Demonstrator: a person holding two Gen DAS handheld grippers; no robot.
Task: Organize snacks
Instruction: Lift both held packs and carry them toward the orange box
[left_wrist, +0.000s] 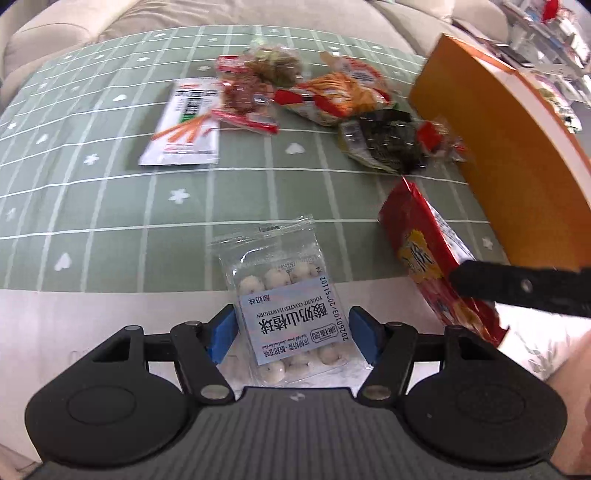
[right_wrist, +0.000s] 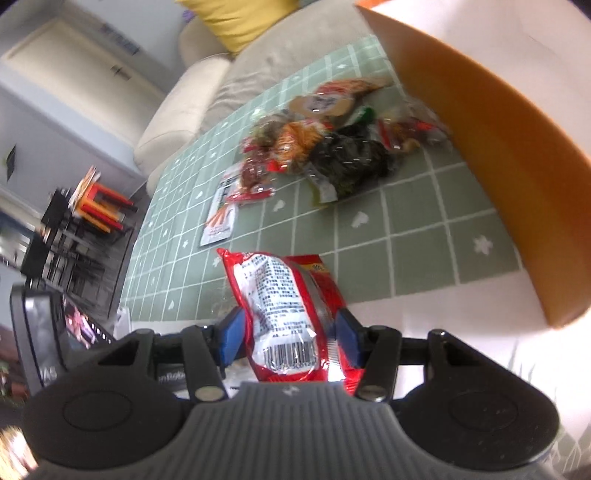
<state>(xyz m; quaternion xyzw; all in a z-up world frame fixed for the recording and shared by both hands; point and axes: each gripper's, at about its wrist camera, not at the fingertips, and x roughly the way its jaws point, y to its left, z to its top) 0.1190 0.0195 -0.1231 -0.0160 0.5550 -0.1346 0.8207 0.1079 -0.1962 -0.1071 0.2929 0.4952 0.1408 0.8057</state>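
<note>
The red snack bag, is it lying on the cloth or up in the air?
Up in the air. The red snack bag is pinched between the right tongs, lifted clear of the green checked cloth.

A cream sofa (right_wrist: 184, 99) with a yellow cushion (right_wrist: 240, 22) stands behind the green checked cloth (left_wrist: 110, 206). Pale walls, a white door (right_wrist: 74, 59), and red stools (right_wrist: 99, 203) fill the left.
</note>
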